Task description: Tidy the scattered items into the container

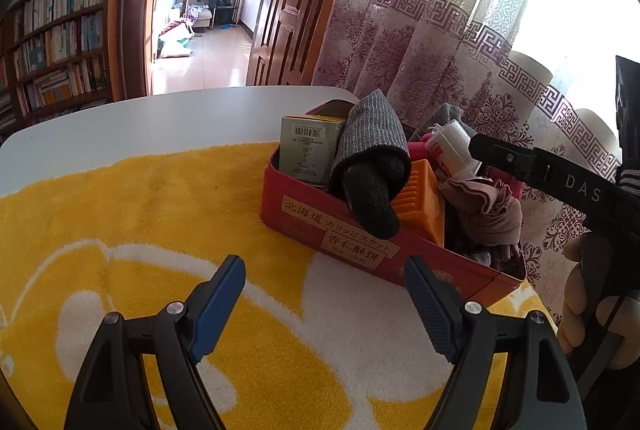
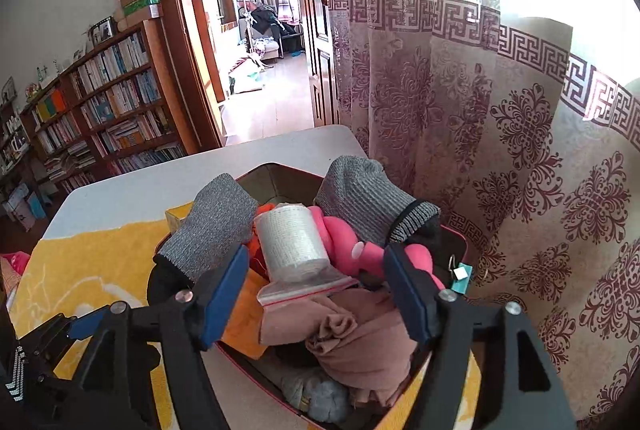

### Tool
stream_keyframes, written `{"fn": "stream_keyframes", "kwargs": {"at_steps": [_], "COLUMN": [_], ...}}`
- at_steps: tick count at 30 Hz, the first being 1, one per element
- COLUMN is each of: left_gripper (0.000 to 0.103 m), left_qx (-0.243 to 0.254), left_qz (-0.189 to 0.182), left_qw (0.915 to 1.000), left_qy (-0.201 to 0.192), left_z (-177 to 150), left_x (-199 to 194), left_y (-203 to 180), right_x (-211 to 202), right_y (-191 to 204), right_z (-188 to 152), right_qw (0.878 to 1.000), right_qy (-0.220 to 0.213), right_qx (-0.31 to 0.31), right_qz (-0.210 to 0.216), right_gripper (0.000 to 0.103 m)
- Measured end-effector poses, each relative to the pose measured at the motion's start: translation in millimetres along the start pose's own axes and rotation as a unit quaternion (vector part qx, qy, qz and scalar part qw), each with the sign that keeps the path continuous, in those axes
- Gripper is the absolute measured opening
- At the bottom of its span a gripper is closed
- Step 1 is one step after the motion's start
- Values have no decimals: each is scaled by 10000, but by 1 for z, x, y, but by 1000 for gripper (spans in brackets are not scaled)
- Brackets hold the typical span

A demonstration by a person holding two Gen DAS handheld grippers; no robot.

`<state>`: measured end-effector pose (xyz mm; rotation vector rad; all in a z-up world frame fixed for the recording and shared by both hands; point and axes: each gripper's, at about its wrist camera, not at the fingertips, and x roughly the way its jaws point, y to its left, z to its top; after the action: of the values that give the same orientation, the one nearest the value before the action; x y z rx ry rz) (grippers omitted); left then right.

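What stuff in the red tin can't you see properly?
- Bottom of red tin, both views: piled items cover it.
- Orange block, left wrist view: black-tipped glove overlaps it.
- Pink toy, right wrist view: bagged white roll and right hand-held gripper hide part.

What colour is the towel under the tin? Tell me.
Yellow with a white pattern; the towel shows best in the left wrist view.
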<state>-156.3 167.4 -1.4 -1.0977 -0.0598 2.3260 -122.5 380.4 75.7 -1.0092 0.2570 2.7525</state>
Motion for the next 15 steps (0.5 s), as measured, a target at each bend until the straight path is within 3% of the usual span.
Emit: {"fn": "stream_keyframes", "kwargs": {"at_steps": [7,15], "left_gripper": [86,92], "left_qx": [164,681], "left_qz": [309,1511], "left_qw": [9993,9851], "left_qy": [-95,-465], "left_z": [0,0], "left_x": [-5,-15], "left_y": [-8,-30], "right_x": [-23,-51], "right_y": [-8,-15], "right_z": [-18,-57], "right_qw": [9997,9997], "right_qy": [-77,126], "right_qx": [195,230], "right_qz": [85,-5], "right_gripper": [79,80]}}
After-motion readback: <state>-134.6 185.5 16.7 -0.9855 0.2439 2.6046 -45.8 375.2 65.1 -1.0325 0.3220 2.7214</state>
